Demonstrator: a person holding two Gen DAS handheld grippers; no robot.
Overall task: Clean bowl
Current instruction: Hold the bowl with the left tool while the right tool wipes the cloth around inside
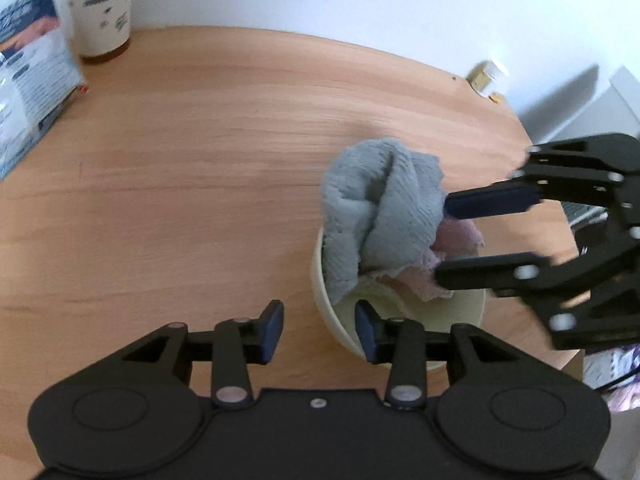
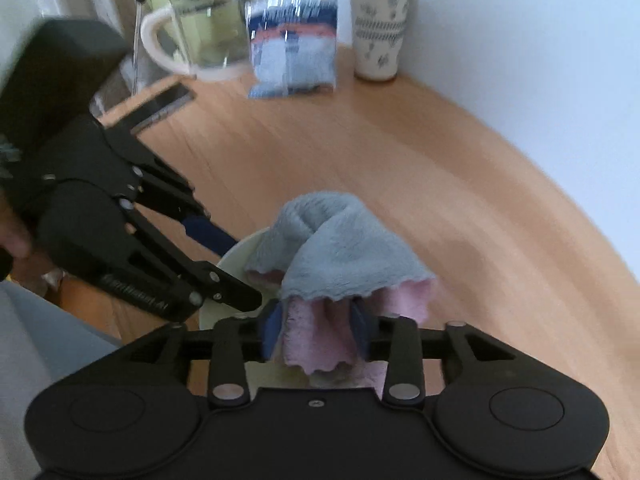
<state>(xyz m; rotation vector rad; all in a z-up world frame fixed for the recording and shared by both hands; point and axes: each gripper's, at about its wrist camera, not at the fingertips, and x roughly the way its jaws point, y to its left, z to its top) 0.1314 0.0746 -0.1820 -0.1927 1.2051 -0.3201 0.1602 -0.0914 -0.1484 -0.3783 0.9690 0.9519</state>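
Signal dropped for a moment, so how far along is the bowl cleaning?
Done: the cloth sits bunched inside the bowl. In hand: left tongs straddle the near rim, open; right tongs flank the cloth, open. Remaining: the cloth must come out; how clean the bowl is cannot be seen under it.

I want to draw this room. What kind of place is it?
Probably a home kitchen or dining spot. A wooden table against a white wall holds a lidded travel cup, a clear water jug and a pale bowl with a cleaning cloth.
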